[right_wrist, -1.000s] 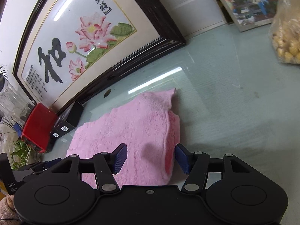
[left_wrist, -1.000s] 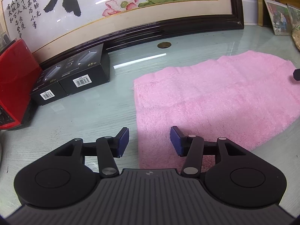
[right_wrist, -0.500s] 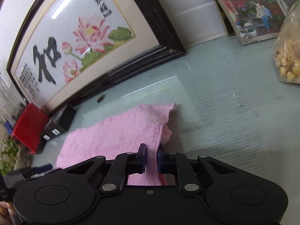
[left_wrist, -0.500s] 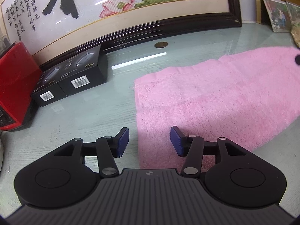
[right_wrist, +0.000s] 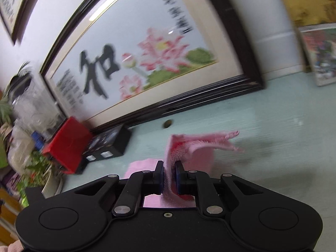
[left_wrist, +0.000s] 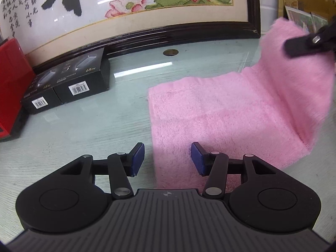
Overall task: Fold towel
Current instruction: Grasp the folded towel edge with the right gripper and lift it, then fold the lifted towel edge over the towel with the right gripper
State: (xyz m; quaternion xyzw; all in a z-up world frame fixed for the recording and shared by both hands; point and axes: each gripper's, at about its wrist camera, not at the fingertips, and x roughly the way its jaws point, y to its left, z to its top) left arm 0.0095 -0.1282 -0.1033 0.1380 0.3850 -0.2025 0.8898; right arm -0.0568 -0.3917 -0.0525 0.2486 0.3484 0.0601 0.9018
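A pink towel (left_wrist: 220, 113) lies on the pale glass table (left_wrist: 88, 126), its right end pulled up off the surface. My left gripper (left_wrist: 167, 159) hovers open over the towel's near left corner, with the left edge running between its blue pads. My right gripper (right_wrist: 169, 177) is shut on the towel's right edge, and a fold of pink towel (right_wrist: 195, 147) sticks up between the pads. In the left wrist view the right gripper's dark finger (left_wrist: 304, 46) shows at the upper right against the lifted cloth.
Two black boxes (left_wrist: 69, 86) and a red box (left_wrist: 12, 88) stand at the left. A large framed lotus picture (left_wrist: 130, 10) leans along the back wall. A round hole (left_wrist: 170, 52) sits in the table. Plants (right_wrist: 25, 168) crowd the far left.
My right gripper came down, shut on the towel's right edge and lifted it up and leftward. The left gripper stayed open at the near left corner.
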